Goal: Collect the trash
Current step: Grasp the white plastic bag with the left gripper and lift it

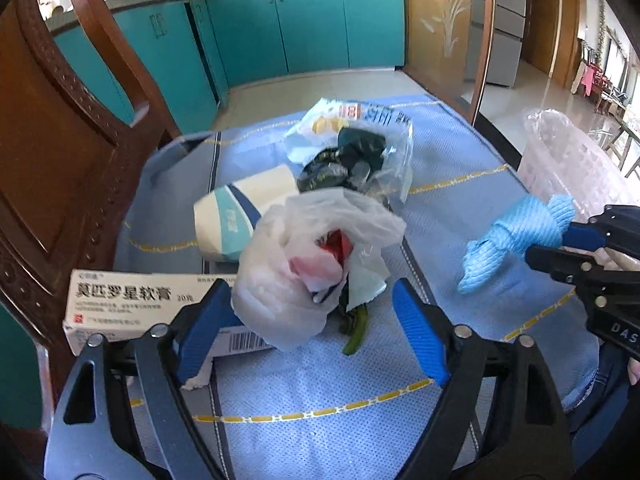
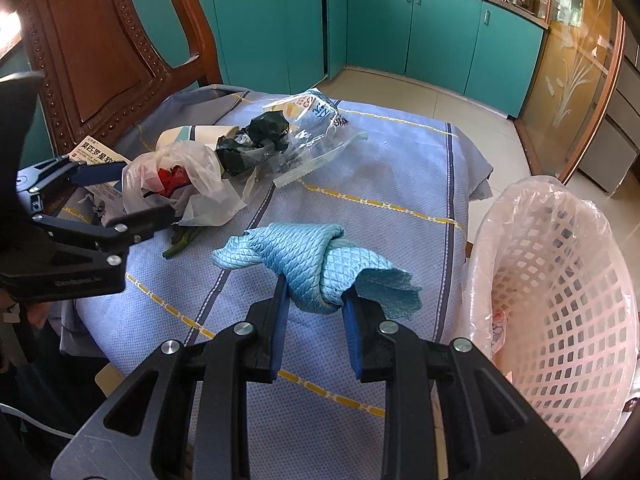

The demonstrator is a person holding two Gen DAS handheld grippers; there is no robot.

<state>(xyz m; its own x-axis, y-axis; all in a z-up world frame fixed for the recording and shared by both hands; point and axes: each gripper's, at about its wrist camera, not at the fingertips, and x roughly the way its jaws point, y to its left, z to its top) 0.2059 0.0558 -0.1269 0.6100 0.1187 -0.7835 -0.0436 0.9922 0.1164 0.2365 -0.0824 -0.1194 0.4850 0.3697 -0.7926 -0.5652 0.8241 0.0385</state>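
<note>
Looking along the left gripper (image 1: pixel 316 320), its two blue-padded fingers stand wide apart on either side of a crumpled white plastic bag (image 1: pixel 304 264) with something red inside; whether the pads touch the bag cannot be told. This bag lies near the table's left edge, just beside one white medicine box (image 1: pixel 140 304) that reaches that edge, with one paper cup (image 1: pixel 236 216) on its side behind it, one dark crumpled wrapper (image 1: pixel 344 160) and one clear printed packet (image 1: pixel 360 120) further toward the far edge. One green stalk (image 1: pixel 354 332) pokes out under the bag. Bare blue tablecloth (image 1: pixel 320 420) with yellow dashed lines stays open on the near side and toward the right edge, where the right gripper (image 1: pixel 532 244) pinches a blue cloth (image 1: pixel 516 236). One wooden chair (image 1: pixel 72 140) crowds the left edge; teal cabinets (image 1: pixel 304 24) line the tiled room behind. From the right wrist, the right gripper (image 2: pixel 316 300) is narrow, clamped on the knotted blue cloth (image 2: pixel 304 260) above the middle of the tablecloth (image 2: pixel 380 168), which is clear from there to the far right corner. One pink lattice basket (image 2: pixel 560 300) lined with thin plastic stands just off the table's right edge. The trash heap, with the white plastic bag (image 2: pixel 176 176), sits toward the far left corner, the left gripper (image 2: pixel 132 196) spread around it.
</note>
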